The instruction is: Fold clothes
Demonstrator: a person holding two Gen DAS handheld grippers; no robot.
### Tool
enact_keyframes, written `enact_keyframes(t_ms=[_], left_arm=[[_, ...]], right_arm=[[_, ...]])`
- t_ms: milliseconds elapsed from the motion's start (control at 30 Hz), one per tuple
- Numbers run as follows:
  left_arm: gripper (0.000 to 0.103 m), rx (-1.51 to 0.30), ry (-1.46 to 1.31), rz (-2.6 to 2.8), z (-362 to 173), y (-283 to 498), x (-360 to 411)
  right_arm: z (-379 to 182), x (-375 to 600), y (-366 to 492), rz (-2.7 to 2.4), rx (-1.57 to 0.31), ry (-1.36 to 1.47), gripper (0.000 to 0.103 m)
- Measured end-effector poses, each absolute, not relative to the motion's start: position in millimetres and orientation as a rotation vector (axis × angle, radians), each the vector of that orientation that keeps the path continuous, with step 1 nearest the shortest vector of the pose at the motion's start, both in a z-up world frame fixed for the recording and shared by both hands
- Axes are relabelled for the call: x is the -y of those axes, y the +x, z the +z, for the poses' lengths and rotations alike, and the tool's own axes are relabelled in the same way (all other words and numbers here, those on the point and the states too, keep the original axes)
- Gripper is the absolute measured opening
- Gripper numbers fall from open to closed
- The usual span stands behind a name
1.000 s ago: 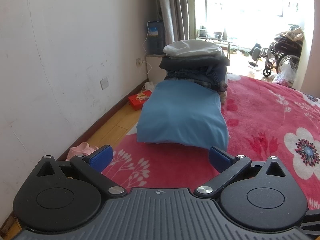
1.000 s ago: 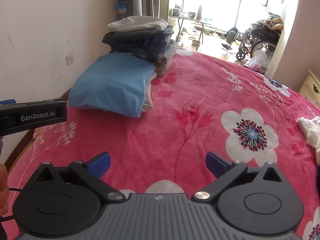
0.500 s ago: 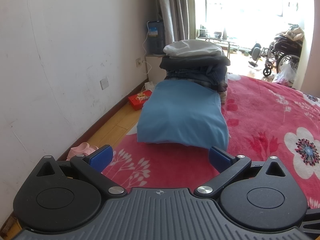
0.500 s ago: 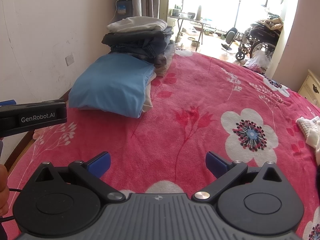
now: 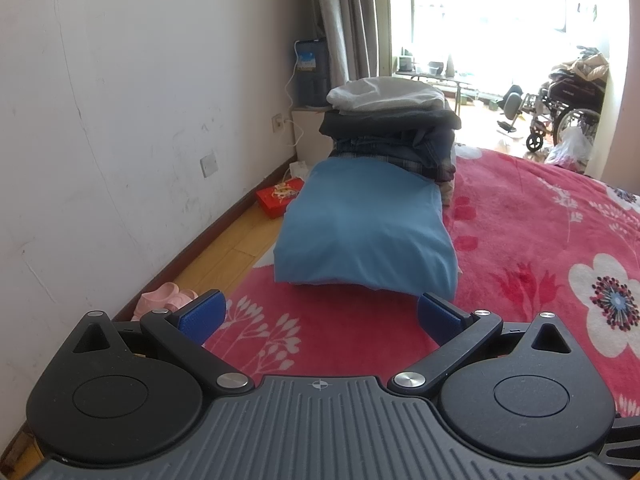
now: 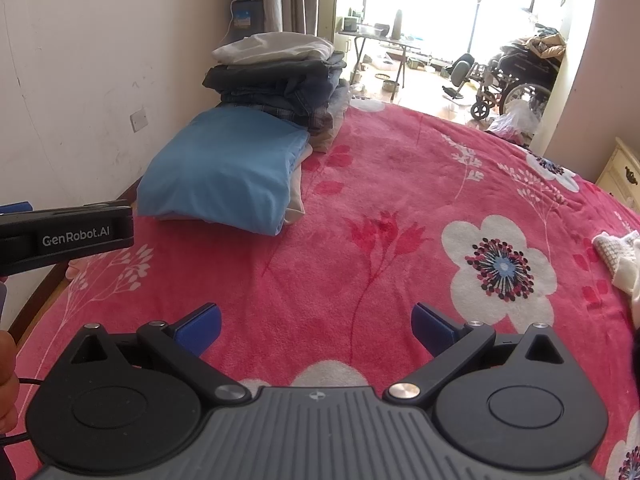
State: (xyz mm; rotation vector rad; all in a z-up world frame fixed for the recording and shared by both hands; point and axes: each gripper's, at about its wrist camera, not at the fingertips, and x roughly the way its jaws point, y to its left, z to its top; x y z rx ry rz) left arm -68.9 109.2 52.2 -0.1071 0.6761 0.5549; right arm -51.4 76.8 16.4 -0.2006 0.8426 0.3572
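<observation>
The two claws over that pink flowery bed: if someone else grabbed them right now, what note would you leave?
Left claw: open, empty, hovering before the folded blue garment.
Right claw: open, empty, over bare pink blanket.
Done: blue garment lies folded on the blanket beside the wall; behind it stands a stack of folded clothes.
Left: a white knit piece lies loose at the right edge of the bed, seemingly unfolded. Probably that comes next.

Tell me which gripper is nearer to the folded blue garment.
Left. The left gripper hovers straight before the folded blue garment; the right gripper is farther right, over open blanket.
</observation>
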Motion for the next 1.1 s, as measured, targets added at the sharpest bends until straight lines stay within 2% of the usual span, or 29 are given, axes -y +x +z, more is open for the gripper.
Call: enact_keyframes(t_ms=[1100], left_arm=[[0.103, -0.683, -0.114, 0.551, 51.3, -69.2, -110.4]], right_arm=[[15.7, -78.4, -54.7, 0.358, -0.848, -0.203, 0.103]])
